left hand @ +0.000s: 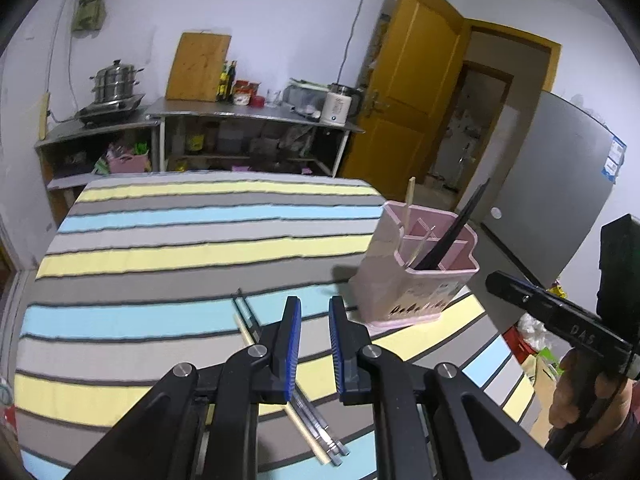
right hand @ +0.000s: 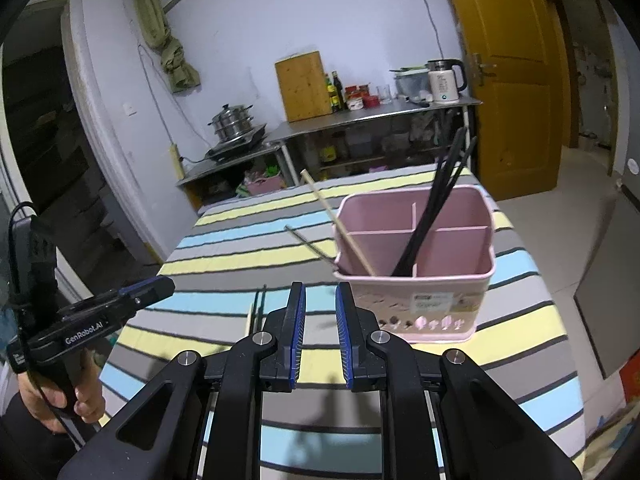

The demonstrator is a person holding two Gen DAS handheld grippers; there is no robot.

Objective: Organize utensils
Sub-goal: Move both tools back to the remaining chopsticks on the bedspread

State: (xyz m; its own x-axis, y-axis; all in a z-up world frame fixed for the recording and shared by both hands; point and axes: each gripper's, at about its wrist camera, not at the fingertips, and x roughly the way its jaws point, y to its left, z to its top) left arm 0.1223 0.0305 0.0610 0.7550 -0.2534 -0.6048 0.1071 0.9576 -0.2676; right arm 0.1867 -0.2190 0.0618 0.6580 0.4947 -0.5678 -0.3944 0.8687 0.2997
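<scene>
A pink utensil holder with compartments stands on the striped table. It holds black chopsticks and one wooden chopstick. A wooden chopstick and metal chopsticks lie on the table under my left gripper, which is open and empty above them. My right gripper is open and empty, just in front of the holder. A metal chopstick lies left of the holder in the right wrist view.
The table has a striped cloth. Behind it stand steel shelves with a pot, cutting board, bottles and kettle. A yellow door and a grey fridge are to the right.
</scene>
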